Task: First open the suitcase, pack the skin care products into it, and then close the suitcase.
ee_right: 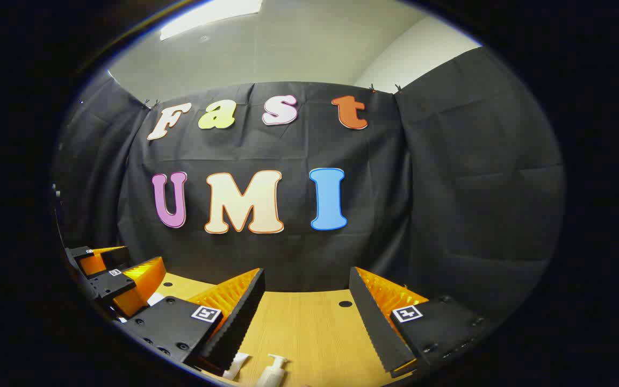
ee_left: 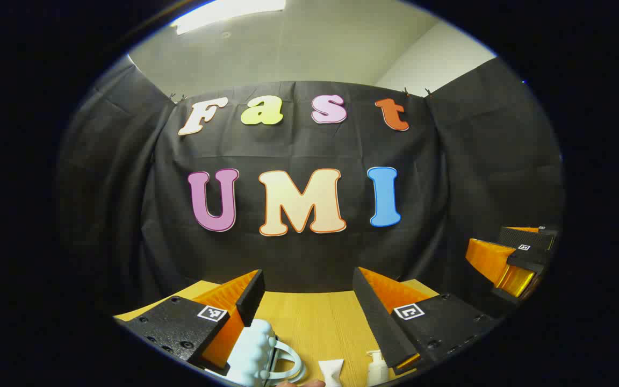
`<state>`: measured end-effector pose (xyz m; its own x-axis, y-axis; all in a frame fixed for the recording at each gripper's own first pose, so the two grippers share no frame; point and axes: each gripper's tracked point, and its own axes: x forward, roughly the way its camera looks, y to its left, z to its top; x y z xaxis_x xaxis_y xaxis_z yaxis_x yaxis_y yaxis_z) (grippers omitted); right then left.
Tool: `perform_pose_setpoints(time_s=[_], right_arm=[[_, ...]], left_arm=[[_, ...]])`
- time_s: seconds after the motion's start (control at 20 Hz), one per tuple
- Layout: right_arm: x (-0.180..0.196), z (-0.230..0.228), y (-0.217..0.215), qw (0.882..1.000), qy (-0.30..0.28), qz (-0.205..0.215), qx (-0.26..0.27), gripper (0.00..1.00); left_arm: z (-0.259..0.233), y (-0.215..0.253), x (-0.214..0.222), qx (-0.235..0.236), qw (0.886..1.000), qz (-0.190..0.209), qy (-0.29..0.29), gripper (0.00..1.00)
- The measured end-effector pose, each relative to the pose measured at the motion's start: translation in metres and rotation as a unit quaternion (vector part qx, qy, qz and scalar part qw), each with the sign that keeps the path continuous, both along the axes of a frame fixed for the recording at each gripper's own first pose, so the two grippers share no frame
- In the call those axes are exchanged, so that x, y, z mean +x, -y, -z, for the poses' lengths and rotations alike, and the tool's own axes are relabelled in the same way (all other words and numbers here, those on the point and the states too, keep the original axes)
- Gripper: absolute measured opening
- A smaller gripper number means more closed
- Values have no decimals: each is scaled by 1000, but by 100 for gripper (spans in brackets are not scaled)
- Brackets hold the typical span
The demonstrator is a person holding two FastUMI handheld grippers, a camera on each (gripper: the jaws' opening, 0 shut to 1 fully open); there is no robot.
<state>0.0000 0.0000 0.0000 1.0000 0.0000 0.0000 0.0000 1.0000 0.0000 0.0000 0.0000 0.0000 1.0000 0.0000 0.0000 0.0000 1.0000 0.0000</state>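
A small pale ribbed suitcase (ee_left: 253,352) with a looped handle lies on the wooden table (ee_left: 315,322), partly hidden behind my left gripper's left finger. To its right are a white tube (ee_left: 332,371) and a white pump bottle (ee_left: 377,368). My left gripper (ee_left: 307,274) is open above the table, nothing between its fingers. My right gripper (ee_right: 306,272) is also open and holds nothing. Below it I see the tube (ee_right: 237,366) and pump bottle (ee_right: 272,372). Each view shows the other gripper off to the side: right gripper (ee_left: 513,258), left gripper (ee_right: 110,274).
The black cloth wall (ee_left: 299,252) closes off the table's far edge and both sides. The tabletop (ee_right: 309,322) has small round holes (ee_right: 345,303). A fingertip (ee_left: 299,384) shows at the bottom edge near the suitcase handle.
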Motion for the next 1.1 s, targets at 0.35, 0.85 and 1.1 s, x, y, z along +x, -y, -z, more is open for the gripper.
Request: perform_pose_setpoints(time_s=[0.35, 0.85, 1.1], right_arm=[[4, 8, -2, 1000, -8, -19, -5, 99], [-1, 35, 8, 999, -43, -29, -9, 99], [-11, 43, 21, 998, -60, -24, -20, 99]], left_arm=[[7, 6, 0, 4, 1000, -8, -7, 96], [89, 10, -7, 37, 993, -3, -116, 95], [160, 1, -2, 57, 975, -1, -213, 96]])
